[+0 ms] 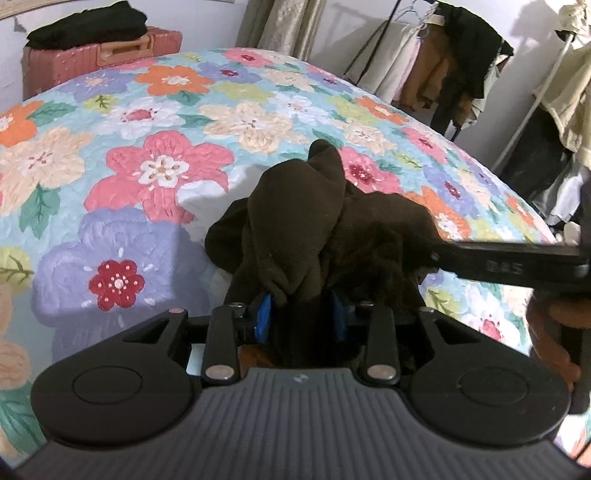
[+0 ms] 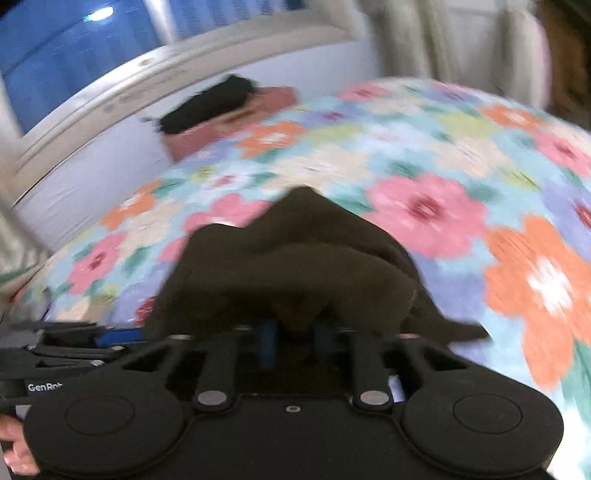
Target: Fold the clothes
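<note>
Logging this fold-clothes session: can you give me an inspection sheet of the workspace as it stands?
Surface: bed under a flowered quilt.
Job's things: dark brown garment, bunched, gripped by both tools.
Clutter: pink suitcase beyond the bed, black folded clothes on top.
Grippers: left tool shut on the garment; right tool shut on it too; that view is blurred.
Cables: nothing seen.
Surroundings: clothes rack, curtain, window.

Left wrist view is sharp and evenly lit; a soft shadow falls on the bedspread [image 1: 122, 155] at 8 o'clock. Right wrist view is smeared by motion blur, worst toward 3 o'clock. Fisheye bends both edges.
</note>
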